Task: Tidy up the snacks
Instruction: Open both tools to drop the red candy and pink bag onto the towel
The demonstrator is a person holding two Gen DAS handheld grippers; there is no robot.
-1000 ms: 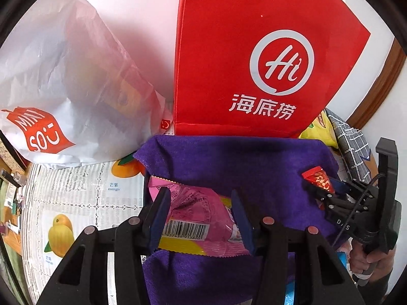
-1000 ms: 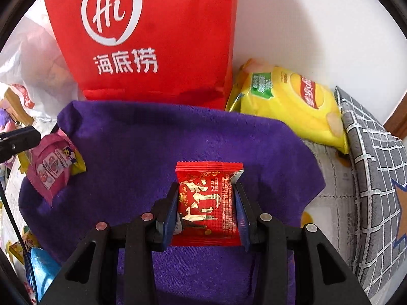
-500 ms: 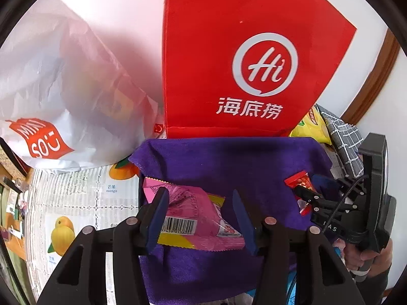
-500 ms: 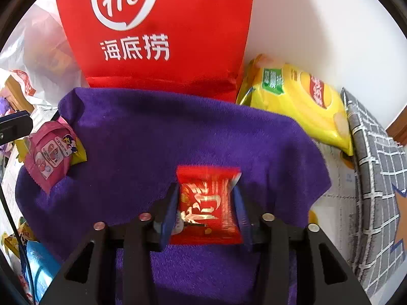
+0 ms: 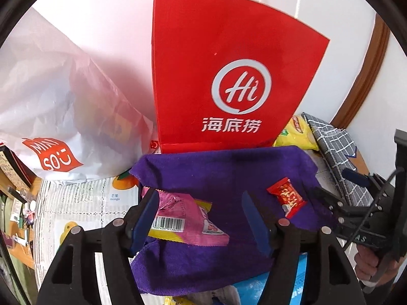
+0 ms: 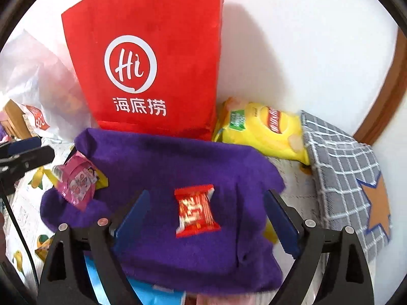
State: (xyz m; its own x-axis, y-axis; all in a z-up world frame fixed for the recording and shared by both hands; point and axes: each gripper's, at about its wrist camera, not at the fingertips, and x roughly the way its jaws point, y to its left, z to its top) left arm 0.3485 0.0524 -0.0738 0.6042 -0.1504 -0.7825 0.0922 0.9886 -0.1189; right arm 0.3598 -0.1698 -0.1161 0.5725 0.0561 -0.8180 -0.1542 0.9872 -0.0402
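White wall (image 6: 292,50), plain, brightly lit. Curved brown wooden trim (image 5: 366,76) seen at the right edge. Table covered by a fruit-printed white cloth (image 5: 84,203). Cluttered wooden shelf (image 5: 15,190) glimpsed at far left.

Both views are bright and evenly lit, with soft daylight washing the white wall (image 6: 292,50) almost to overexposure in the upper part of the frame, and the tall red paper bag with the white logo (image 6: 152,58) throws a soft grey shadow onto the wall at its right in the right wrist view. Fisheye distortion bows straight edges and rings each frame with black corners. The small red foil snack packet (image 6: 195,212) on the purple fleece cloth (image 6: 165,162) looks motion-smeared there, while the left wrist view shows it sharper.
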